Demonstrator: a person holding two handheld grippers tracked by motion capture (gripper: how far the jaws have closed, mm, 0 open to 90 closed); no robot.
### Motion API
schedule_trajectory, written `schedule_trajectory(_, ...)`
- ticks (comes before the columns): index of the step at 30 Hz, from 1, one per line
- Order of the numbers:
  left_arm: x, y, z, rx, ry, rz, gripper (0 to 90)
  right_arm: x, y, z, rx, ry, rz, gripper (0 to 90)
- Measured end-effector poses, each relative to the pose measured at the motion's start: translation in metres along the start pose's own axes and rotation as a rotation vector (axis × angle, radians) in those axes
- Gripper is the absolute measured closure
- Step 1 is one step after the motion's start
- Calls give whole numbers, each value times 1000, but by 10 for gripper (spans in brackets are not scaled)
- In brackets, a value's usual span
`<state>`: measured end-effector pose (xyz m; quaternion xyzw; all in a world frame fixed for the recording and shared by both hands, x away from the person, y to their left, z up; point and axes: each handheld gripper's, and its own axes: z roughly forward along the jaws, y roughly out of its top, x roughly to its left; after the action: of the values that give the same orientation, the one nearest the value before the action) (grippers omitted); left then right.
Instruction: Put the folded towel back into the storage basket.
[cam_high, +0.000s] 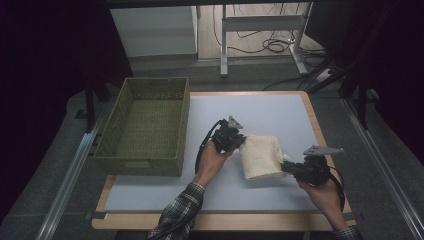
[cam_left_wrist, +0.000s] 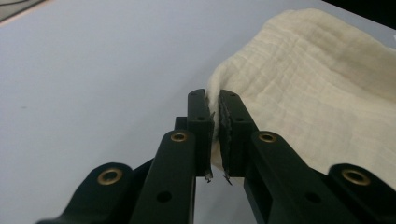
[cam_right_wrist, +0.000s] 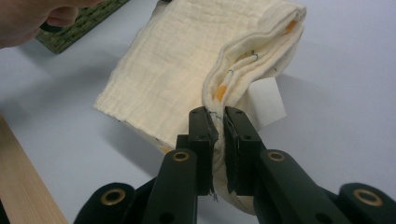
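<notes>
A folded cream muslin cloth (cam_high: 261, 156) hangs between the two hands, lifted a little off the pale blue mat (cam_high: 280, 112). My left gripper (cam_high: 242, 141) is shut on the cloth's left edge; in the left gripper view its jaws pinch a fold of the cloth (cam_left_wrist: 317, 79) at my left gripper (cam_left_wrist: 216, 108). My right gripper (cam_high: 286, 166) is shut on the right edge. In the right gripper view the layered hem of the cloth (cam_right_wrist: 187, 60) is clamped in my right gripper (cam_right_wrist: 217, 119), and a white label (cam_right_wrist: 267, 105) hangs beside it.
An olive woven basket (cam_high: 145, 161) stands on the left part of the mat, its inside bare. The mat lies on a wooden table (cam_high: 320, 131). Beyond the table are desk legs (cam_high: 224, 45) and cables on the floor.
</notes>
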<state>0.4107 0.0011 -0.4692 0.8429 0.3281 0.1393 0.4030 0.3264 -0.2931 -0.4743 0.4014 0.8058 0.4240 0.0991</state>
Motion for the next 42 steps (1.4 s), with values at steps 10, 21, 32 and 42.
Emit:
schedule_trajectory(10,15,5,-26,-17,57,5,841,17,22,15,-8,20,-58,819)
schedule_trajectory(21,29,12,-50,-17,111,25,841,30,42,26,-26,43,-87,818)
schedule_trajectory(32,44,17,-79,-24,186,48,839,46,70,38,-49,72,-119,817)
schedule_trajectory(42,69,22,-103,-21,242,37,842,60,103,53,-66,105,-137,817)
